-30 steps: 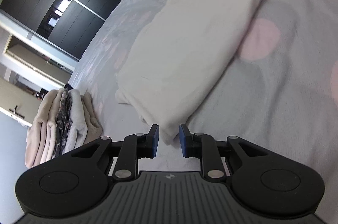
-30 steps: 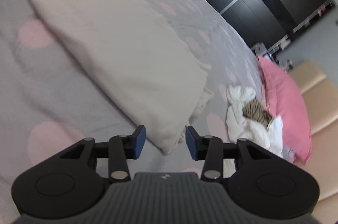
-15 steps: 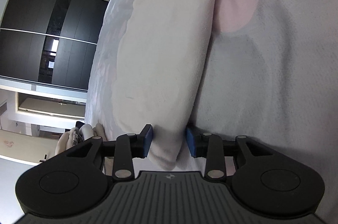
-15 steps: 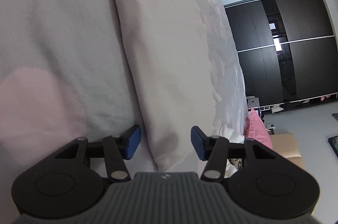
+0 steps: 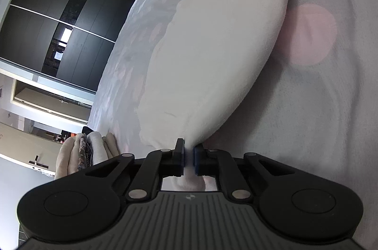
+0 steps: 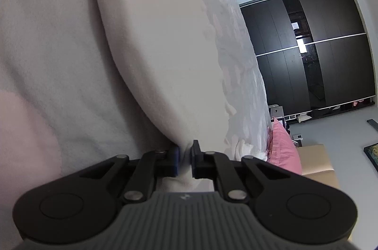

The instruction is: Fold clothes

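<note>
The bedspread carried the long cream garment, stretching away from both hands. The left gripper had just closed on one end, the right gripper on the opposite end.

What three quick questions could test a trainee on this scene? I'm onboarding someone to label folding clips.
1. True or false: the left claw is shut on a corner of the cream garment.
2. What lies between the pads of the right claw? A) a pink pillow B) an end of the cream garment C) nothing
3. Fill in: the garment lies on a grey bedspread with pink ____.

Key: 1 true. 2 B. 3 dots. Both claws' jaws have just been closing onto the cloth.
</note>
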The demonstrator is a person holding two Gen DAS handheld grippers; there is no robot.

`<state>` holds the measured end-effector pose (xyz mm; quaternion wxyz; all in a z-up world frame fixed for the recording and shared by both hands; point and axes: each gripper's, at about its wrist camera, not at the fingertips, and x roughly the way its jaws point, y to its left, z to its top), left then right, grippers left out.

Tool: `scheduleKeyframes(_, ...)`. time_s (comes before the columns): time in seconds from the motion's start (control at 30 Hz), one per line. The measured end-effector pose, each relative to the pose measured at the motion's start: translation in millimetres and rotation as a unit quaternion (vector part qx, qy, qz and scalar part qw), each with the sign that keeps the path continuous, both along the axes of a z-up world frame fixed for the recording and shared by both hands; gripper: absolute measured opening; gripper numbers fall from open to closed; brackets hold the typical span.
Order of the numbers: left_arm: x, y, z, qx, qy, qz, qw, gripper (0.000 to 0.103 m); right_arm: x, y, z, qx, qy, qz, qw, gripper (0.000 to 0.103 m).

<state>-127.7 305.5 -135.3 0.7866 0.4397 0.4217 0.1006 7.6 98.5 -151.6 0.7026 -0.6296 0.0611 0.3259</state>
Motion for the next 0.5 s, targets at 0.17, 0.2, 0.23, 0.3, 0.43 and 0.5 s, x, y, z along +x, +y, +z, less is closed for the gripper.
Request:
scheduleKeyframes(0.17, -16, 3, 26, -0.011, -0.005, -0.003, 0.9999, 0.004, -8, -9, 33, 0.011, 0.001, 0.007, 1.0, 0.009)
scheduleKeyframes(0.2, -20, 4, 32, -0.014, -0.006, -0.003, 0.9999, 0.004, -11, -12, 40, 0.011, 0.004, 0.009, 1.0, 0.009)
scheduleKeyframes(0.23, -25, 4, 37, -0.019, -0.006, -0.004, 0.9998, 0.004, -15, -15, 48, 0.01, 0.008, 0.013, 1.0, 0.009)
scheduleKeyframes(0.3, -40, 1, 48, -0.035, 0.003, -0.013, 0.9993, 0.004, -24, -24, 60, 0.003, 0.024, 0.021, 0.999, 0.009)
scheduleKeyframes(0.43, -66, -3, 62, -0.053, 0.017, -0.018, 0.9983, 0.003, -45, -43, 74, -0.015, 0.068, 0.043, 0.997, 0.009)
scheduleKeyframes(0.5, -76, -5, 65, -0.061, 0.022, -0.018, 0.9978, 0.003, -54, -51, 77, -0.017, 0.089, 0.048, 0.995, 0.009)
